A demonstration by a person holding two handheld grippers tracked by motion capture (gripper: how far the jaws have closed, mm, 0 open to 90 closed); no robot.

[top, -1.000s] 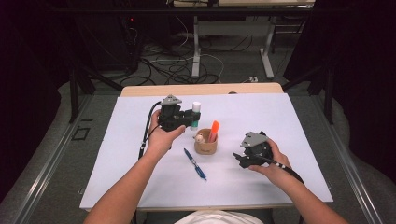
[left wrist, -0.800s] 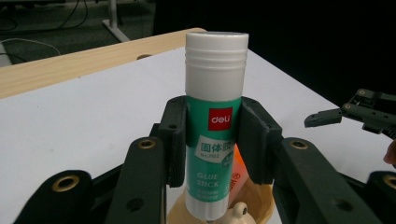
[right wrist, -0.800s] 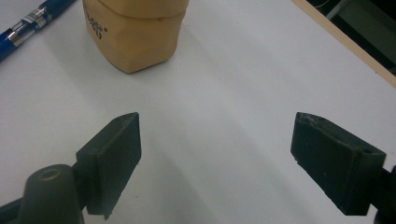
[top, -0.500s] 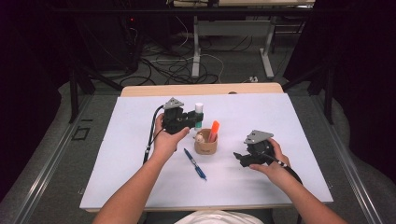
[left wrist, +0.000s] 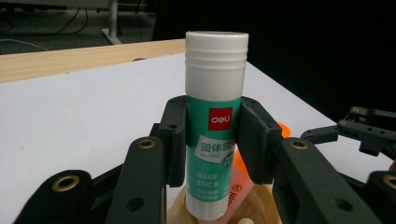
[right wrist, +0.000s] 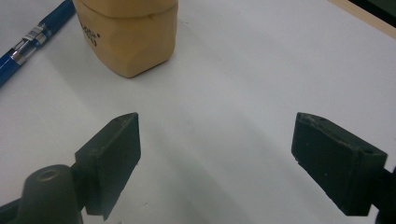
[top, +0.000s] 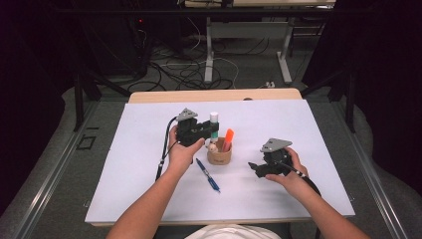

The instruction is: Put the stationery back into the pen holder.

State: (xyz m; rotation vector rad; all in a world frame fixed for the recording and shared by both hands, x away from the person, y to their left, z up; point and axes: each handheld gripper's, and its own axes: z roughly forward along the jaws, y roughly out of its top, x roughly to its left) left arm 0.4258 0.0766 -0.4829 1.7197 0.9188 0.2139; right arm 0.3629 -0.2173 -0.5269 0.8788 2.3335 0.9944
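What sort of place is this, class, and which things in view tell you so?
Probably a lab or recording workspace: a white-topped table set against black curtains, cables tangled on the floor behind, and a person's hands working hand-held grippers, the left gripper clamping a glue stick.

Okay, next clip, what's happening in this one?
A person works at a white table with a gripper in each hand. The left gripper is shut on an upright green glue stick, held just above a small wooden cup that holds an orange marker. The right gripper hangs open over bare table beside the cup. A blue pen lies in front.
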